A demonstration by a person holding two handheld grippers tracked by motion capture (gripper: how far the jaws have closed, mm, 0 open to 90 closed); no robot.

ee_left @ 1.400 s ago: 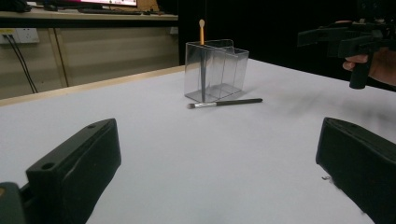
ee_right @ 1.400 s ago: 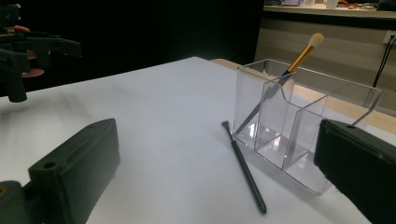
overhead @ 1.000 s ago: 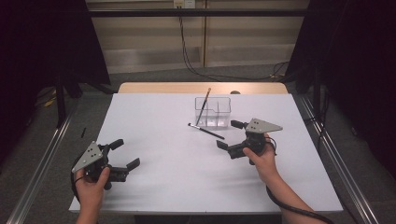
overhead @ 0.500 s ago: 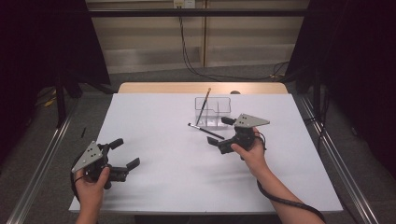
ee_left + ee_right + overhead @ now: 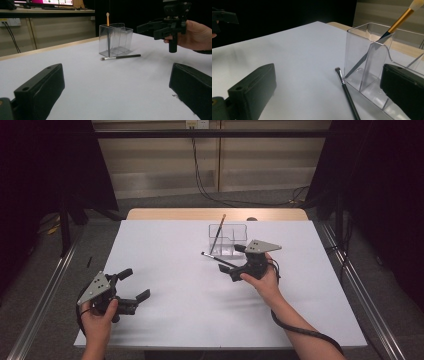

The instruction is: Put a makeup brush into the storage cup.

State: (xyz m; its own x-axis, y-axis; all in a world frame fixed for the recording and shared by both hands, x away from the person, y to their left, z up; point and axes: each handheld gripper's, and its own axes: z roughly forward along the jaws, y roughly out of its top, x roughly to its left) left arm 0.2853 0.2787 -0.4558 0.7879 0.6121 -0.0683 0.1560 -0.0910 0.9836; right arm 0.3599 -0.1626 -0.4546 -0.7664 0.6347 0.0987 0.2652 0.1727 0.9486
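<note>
High view: right gripper (image 5: 231, 259) held above the white counter (image 5: 165, 250), fingers spread apart, nothing between them. Black brush (image 5: 216, 259) lies flat on the counter; its handle end runs in just under the gap between the right fingers, its bristle end points away from them. Cannot tell from here whether the fingers touch it. Clear organizer (image 5: 229, 240) stands just beyond the right fingers, with an orange-handled brush (image 5: 217, 234) leaning inside it. Left gripper (image 5: 131, 284) sits low near the counter's front corner, fingers released and empty, well apart from brush and organizer.

Left gripper view: the two black fingers (image 5: 40, 90) stand wide apart with bare counter (image 5: 105, 85) between them. Ahead of the gap, well off, the black brush (image 5: 121, 57) lies flat, just in front of the clear organizer (image 5: 115, 40). The orange-handled brush (image 5: 108, 30) stands in the organizer's near compartment. The right gripper (image 5: 150, 30) hangs above the counter, past the black brush's handle end, fingers parted.

Right gripper view: fingers (image 5: 253, 87) open. The black brush (image 5: 345, 92) lies between them, nearer the right-hand finger, bristle tip pointing away, untouched. The clear organizer (image 5: 367, 65) stands just beside the brush, partly behind that finger. The orange-handled brush (image 5: 398, 22) leans in it.
</note>
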